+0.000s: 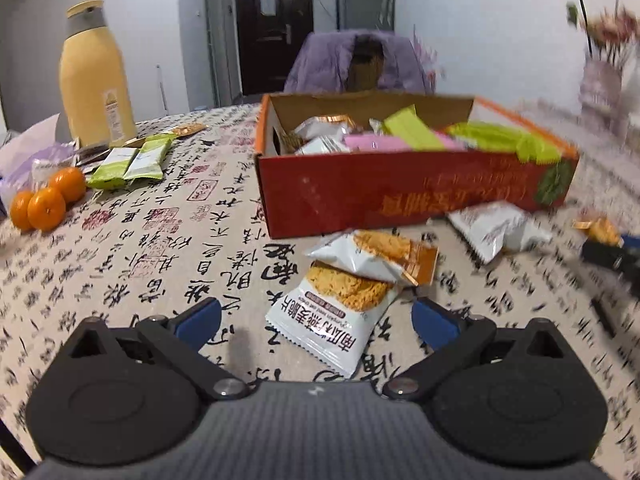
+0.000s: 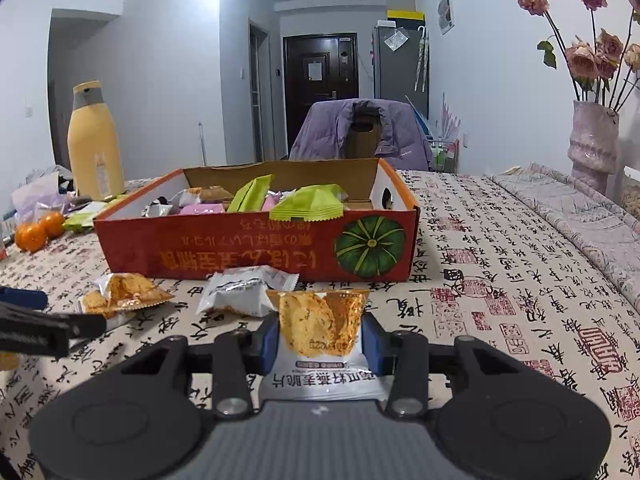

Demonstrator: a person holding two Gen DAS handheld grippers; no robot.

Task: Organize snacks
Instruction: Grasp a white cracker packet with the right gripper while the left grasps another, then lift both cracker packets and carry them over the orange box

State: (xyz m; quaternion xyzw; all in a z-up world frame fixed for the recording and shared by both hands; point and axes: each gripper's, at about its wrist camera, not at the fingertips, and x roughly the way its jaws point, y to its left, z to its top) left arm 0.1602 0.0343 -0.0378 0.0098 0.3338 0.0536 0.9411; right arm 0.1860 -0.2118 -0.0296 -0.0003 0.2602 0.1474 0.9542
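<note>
Since the right gripper [image 2: 320,340] pinched only the cracker packet [image 2: 320,320] edges while the left gripper [image 1: 316,322] gaped empty, slippage threatened.

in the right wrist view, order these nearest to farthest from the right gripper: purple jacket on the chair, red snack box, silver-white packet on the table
From the right gripper:
1. silver-white packet, just ahead, slightly left.
2. red snack box, behind the packet, mid-table.
3. purple jacket, on the chair beyond the table.

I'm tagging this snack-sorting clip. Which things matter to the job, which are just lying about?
Job: red box, packet in right gripper, two packets ahead of left gripper.
Lying about: yellow bottle, oranges, vase.
</note>
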